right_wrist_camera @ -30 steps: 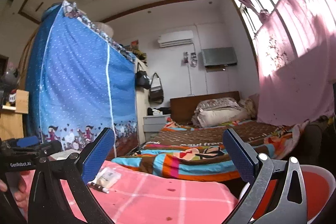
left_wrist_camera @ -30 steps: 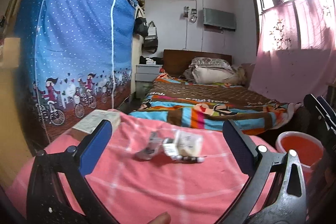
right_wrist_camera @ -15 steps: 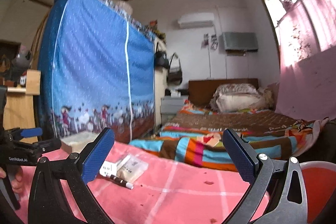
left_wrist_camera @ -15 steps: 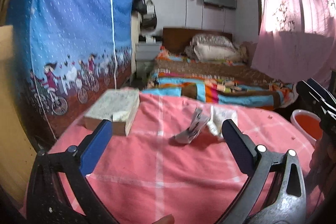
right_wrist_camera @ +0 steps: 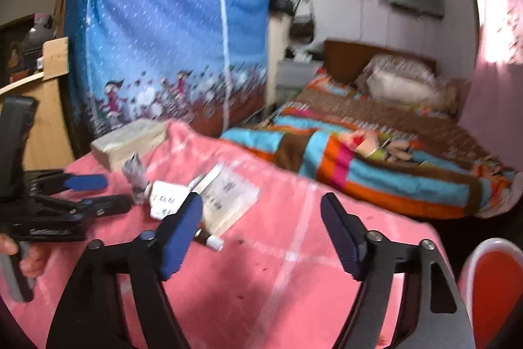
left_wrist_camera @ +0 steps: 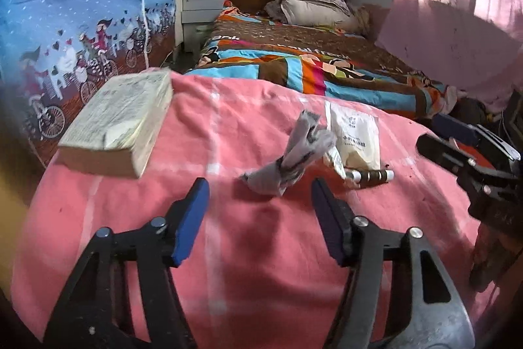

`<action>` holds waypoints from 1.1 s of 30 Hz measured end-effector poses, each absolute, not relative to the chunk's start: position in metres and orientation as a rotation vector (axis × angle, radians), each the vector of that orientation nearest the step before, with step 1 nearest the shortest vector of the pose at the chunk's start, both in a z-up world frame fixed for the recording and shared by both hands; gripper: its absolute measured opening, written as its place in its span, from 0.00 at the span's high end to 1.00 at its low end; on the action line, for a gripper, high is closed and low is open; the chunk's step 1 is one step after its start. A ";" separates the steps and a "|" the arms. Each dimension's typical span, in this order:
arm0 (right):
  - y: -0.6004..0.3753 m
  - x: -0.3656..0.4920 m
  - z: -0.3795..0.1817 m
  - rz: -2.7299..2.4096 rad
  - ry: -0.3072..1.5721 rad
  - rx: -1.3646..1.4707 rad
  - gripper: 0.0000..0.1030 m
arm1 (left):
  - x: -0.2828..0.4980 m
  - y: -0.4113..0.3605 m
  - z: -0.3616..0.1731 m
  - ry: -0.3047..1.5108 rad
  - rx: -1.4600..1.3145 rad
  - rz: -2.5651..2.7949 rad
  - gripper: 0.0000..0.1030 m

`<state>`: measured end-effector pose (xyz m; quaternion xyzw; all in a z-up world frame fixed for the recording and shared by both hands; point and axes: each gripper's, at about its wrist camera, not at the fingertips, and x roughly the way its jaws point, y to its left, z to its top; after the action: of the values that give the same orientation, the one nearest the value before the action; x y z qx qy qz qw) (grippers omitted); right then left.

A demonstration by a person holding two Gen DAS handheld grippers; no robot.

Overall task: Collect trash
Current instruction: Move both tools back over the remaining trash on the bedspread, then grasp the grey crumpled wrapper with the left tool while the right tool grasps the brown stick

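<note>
Presently, a pink checked cloth is seen spread over a table; on it a crumpled grey wrapper is lying just ahead of the left gripper, whose jaws are closing with nothing yet between the blue pads; the wrapper is not touched. Just beside the wrapper a white packet is laid flat, and a dark marker pen is set against its near edge; a thick book is placed well apart at the cloth's far left corner. The right gripper is held over the cloth near the packet's right side, its jaws likewise closing on nothing; a red bin is seen at the right edge.
</note>
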<state>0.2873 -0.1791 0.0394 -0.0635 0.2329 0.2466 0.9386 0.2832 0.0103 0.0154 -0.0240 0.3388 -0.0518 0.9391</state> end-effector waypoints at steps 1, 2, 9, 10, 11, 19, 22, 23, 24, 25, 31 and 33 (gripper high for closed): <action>-0.178 0.290 0.038 0.518 0.497 -0.127 0.39 | 0.286 0.010 0.015 0.693 -0.041 -0.106 0.36; -0.177 0.293 0.036 0.533 0.520 -0.124 0.41 | 0.289 0.008 0.015 0.696 -0.035 -0.108 0.39; -0.164 0.308 0.023 0.675 0.652 -0.125 0.62 | 0.299 0.006 0.014 0.722 -0.030 -0.161 0.62; -0.163 0.308 0.022 0.689 0.660 -0.128 0.62 | 0.298 0.006 0.015 0.719 -0.029 -0.164 0.63; -0.161 0.308 0.021 0.704 0.670 -0.135 0.63 | 0.296 0.005 0.017 0.711 -0.023 -0.166 0.64; -0.144 0.309 0.011 0.710 0.733 -0.221 0.74 | 0.280 0.005 0.020 0.707 -0.013 -0.125 0.66; -0.142 0.305 0.012 0.717 0.723 -0.240 0.84 | 0.273 0.008 0.018 0.714 -0.041 -0.108 0.66; -0.142 0.304 0.012 0.718 0.721 -0.244 0.86 | 0.270 0.010 0.018 0.712 -0.053 -0.102 0.66; -0.142 0.302 0.013 0.716 0.714 -0.249 0.87 | 0.267 0.010 0.017 0.709 -0.061 -0.097 0.66; -0.143 0.299 0.013 0.718 0.701 -0.254 0.88 | 0.264 0.011 0.017 0.702 -0.071 -0.091 0.66; -0.150 0.278 0.022 0.737 0.617 -0.235 0.92 | 0.242 0.011 0.021 0.639 -0.113 -0.082 0.66; -0.155 0.271 0.024 0.730 0.590 -0.214 0.92 | 0.236 0.007 0.024 0.614 -0.120 -0.083 0.66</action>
<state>0.2713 -0.1549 0.0242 -0.1029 0.2835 0.3510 0.8865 0.2358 0.0073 0.0238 -0.0588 0.3020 -0.0409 0.9506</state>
